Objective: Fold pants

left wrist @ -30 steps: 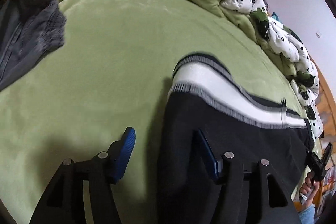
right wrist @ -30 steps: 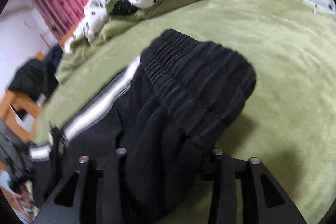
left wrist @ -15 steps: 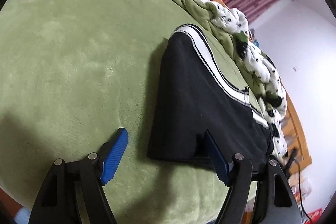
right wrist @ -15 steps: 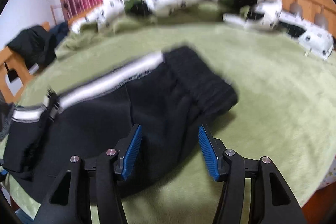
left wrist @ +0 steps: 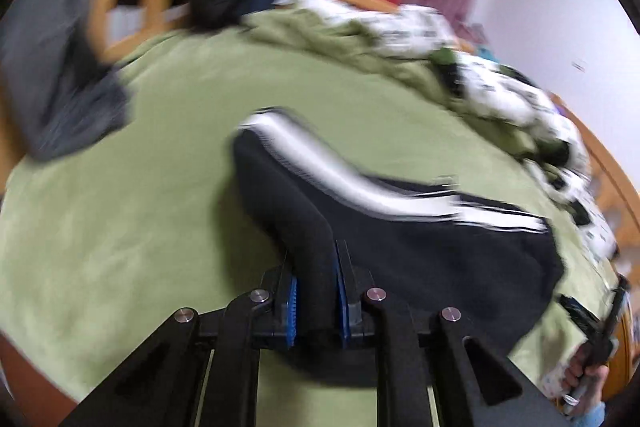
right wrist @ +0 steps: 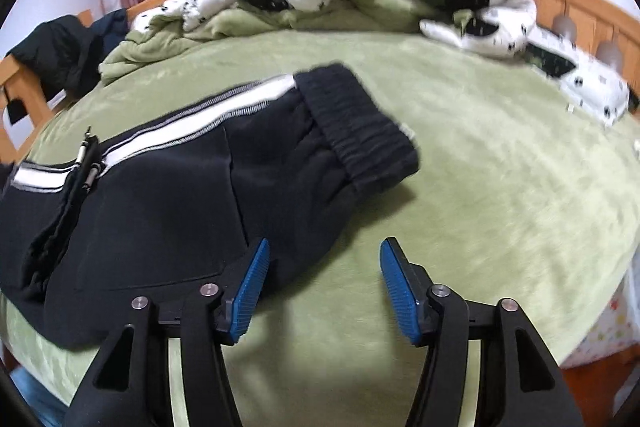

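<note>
The black fleece pants with a white side stripe (right wrist: 168, 187) lay folded on the green plush bed cover (right wrist: 500, 195). The left gripper (left wrist: 314, 301) was closed on a raised fold of the pants. The right gripper (right wrist: 324, 291) stood with its blue pads (right wrist: 400, 291) spread apart, holding nothing, just beside the pants' edge near the ribbed waistband (right wrist: 356, 131).

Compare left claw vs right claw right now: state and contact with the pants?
Left claw is shut on a fold of the black pants; right claw is open, gripping nothing. Left's pads clamp fabric between them; between the right's pads only the green blanket shows, pants edge by its left pad. Both have blue pads on black frames.
</note>
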The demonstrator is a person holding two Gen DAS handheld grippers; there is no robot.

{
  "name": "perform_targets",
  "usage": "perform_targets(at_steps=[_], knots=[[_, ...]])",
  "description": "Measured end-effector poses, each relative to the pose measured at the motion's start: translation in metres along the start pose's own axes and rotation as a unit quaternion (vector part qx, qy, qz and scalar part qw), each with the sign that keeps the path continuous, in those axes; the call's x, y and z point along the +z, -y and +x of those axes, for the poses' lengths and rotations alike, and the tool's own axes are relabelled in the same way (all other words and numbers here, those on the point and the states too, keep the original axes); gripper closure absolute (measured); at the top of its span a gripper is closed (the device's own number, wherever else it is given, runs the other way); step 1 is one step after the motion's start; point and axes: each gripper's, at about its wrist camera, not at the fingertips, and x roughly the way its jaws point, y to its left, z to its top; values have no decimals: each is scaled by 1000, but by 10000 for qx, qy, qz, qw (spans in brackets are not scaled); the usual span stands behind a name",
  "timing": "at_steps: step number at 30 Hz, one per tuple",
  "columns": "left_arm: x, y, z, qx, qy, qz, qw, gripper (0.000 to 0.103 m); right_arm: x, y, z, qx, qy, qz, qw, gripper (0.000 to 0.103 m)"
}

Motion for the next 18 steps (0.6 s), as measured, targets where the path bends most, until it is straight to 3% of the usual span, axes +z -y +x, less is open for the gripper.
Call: perform_targets(at_steps=[4, 6, 9, 11, 13, 14, 16, 17, 18], knots=[[10, 78, 5, -787, -78, 514, 9955, 89, 6, 11, -14, 178, 80, -58, 9998, 42], [-1, 116, 16, -1129, -269, 764, 9903, 89, 7, 17, -19, 195, 204, 20, 9996, 42], [-28, 155, 46, -1355, -662, 940, 9841, 89, 8, 24, -26, 47, 490, 122, 9987, 42], [-51, 166, 71, -1481, -955, 905, 9802, 89, 8, 26, -25, 282, 277, 237, 9989, 42], [-64, 166, 75, -1644, -899, 859, 9785, 85, 7, 27, -22, 803, 36, 468, 9957, 42], [-66, 161, 68, -1828, -724, 843, 9769, 82, 5, 25, -22, 992, -17, 568, 9934, 42], [-63, 148, 51, -2222, -683, 799, 9693, 64, 2, 20, -21, 1277, -136, 715, 9891, 42], [-60, 141, 39, -2434, -668, 765, 9646, 46, 2, 13, -20, 1460, -217, 752, 9862, 42], [-59, 135, 27, -2479, -558, 756, 9642, 35, 2, 6, -18, 1649, -294, 779, 9828, 41]])
